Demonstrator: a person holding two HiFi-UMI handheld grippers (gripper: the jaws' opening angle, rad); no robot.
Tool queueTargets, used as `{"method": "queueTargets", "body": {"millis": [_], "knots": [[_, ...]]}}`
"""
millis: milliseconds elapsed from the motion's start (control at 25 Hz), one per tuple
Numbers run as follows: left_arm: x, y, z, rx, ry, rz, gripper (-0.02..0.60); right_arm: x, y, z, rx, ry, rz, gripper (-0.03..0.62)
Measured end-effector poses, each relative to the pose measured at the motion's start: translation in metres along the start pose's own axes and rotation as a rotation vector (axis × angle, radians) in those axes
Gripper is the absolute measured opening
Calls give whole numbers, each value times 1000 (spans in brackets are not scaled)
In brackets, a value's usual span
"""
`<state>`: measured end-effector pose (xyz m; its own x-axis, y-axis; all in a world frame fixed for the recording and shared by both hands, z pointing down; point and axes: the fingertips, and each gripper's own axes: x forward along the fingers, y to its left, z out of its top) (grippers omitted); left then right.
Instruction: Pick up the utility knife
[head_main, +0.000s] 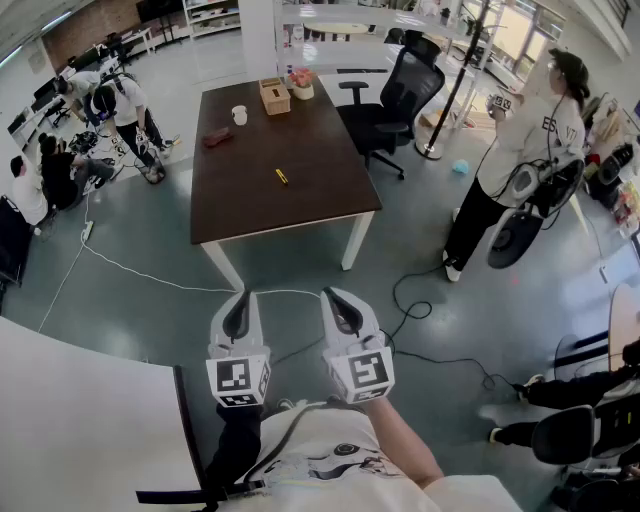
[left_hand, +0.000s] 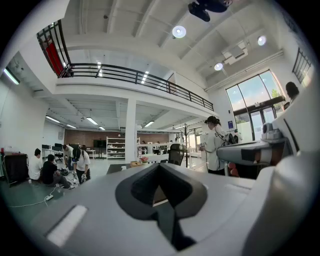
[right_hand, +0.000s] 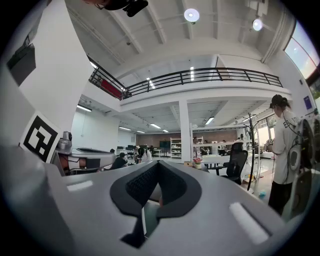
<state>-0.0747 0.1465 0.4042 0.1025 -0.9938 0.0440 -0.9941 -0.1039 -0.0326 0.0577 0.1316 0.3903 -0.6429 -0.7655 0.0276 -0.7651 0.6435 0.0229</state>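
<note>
**Desk:** Where is the utility knife (head_main: 282, 177)?

**Operator:** Upper centre of the head view. It lies yellow and alone on the bare middle of the dark brown table (head_main: 300, 205). It is well apart from both of my grippers, which hang over the grey floor (head_main: 440, 330) at bottom centre. Toward the table's far end stand a white cup (head_main: 239, 115), a tissue box (head_main: 274, 96) and a pot of pink flowers (head_main: 302, 84).

**Desk:** And the grippers?

**Operator:** My left gripper (head_main: 241, 300) has its jaws pressed together on nothing. My right gripper (head_main: 335, 300), just beside it, also shows its jaws together and holds nothing. Both point level toward the table. A black office chair (head_main: 400, 95) stands at the table's right side. A person in white (head_main: 525, 140) stands at the right of the frame.
</note>
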Motion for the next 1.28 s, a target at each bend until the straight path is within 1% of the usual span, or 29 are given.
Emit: {"method": "queueTargets", "body": {"millis": [400,600,840,1040,1200,1280], "knots": [[2,-6,-1,-6,6,-1,-3,-5,-8,-2,6,6,-9,-2],[5,-8,-3,-12,20,-3,-3,-5,-6,-5,13,9,44,0],[12,-11,-10,-29,38,17,-3,-7,-18,-11,24,18,46,2],[13,-15,-19,-44,75,38,-3,-8,-24,-13,16,33,72,2],[9,-28,-35,-70,123,47,-3,-20,-32,-27,40,85,96,2],[8,-31,-39,-68,136,51,-3,-22,-39,-34,49,103,99,2]]}}
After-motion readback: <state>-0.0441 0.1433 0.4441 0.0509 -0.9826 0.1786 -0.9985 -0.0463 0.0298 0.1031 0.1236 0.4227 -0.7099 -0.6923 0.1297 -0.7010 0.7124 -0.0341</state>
